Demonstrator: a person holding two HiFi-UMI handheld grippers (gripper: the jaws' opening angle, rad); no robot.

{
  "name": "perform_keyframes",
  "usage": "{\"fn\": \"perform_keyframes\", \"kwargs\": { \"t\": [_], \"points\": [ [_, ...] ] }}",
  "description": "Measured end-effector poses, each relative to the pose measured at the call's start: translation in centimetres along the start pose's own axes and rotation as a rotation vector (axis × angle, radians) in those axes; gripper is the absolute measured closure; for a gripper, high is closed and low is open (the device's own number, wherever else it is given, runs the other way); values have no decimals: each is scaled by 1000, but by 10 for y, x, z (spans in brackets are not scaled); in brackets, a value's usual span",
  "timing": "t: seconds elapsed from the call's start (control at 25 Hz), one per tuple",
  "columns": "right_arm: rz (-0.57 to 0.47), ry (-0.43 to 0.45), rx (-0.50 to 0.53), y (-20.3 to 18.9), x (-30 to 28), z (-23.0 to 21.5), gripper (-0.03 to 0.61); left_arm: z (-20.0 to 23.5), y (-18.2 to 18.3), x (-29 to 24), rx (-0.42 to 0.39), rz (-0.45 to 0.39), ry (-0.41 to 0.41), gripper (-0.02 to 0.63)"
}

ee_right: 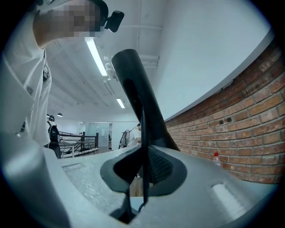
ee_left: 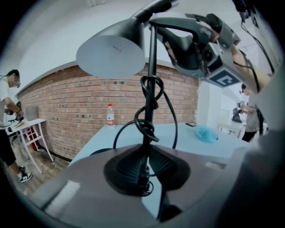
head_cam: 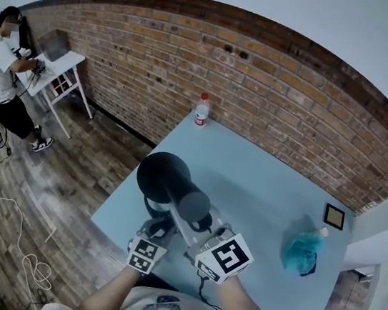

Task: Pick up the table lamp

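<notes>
My left gripper (ee_left: 143, 173) is clamped on the black table lamp (head_cam: 164, 175) at its cord-wrapped stem (ee_left: 151, 98), my right gripper (ee_right: 142, 171) on its neck (ee_right: 133, 89), over the pale-blue bench (head_cam: 263, 175).

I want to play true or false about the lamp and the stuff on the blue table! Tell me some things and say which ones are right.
1. The left gripper and the right gripper are both clamped on the table lamp. True.
2. The bottle lies tipped over. False: it stands upright on the table, close to the brick wall.
3. The lamp's cord is wound round its pole. True.
4. The right gripper holds the crumpled blue thing. False: it lies on the table, away from both grippers.
</notes>
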State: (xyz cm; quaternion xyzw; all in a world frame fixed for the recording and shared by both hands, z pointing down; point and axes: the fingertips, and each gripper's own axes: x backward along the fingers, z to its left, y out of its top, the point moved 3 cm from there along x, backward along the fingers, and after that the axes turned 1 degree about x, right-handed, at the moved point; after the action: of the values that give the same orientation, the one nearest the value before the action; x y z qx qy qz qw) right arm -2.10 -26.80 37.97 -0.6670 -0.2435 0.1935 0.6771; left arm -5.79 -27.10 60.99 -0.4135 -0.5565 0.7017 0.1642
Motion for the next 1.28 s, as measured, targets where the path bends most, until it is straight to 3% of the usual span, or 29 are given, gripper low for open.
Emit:
{"fn": "perform_keyframes", "kwargs": {
  "t": [1.28],
  "points": [
    [-23,-6,40,23,28,7,545,-26,21,3,-46,-12,-30,574]
  ]
}}
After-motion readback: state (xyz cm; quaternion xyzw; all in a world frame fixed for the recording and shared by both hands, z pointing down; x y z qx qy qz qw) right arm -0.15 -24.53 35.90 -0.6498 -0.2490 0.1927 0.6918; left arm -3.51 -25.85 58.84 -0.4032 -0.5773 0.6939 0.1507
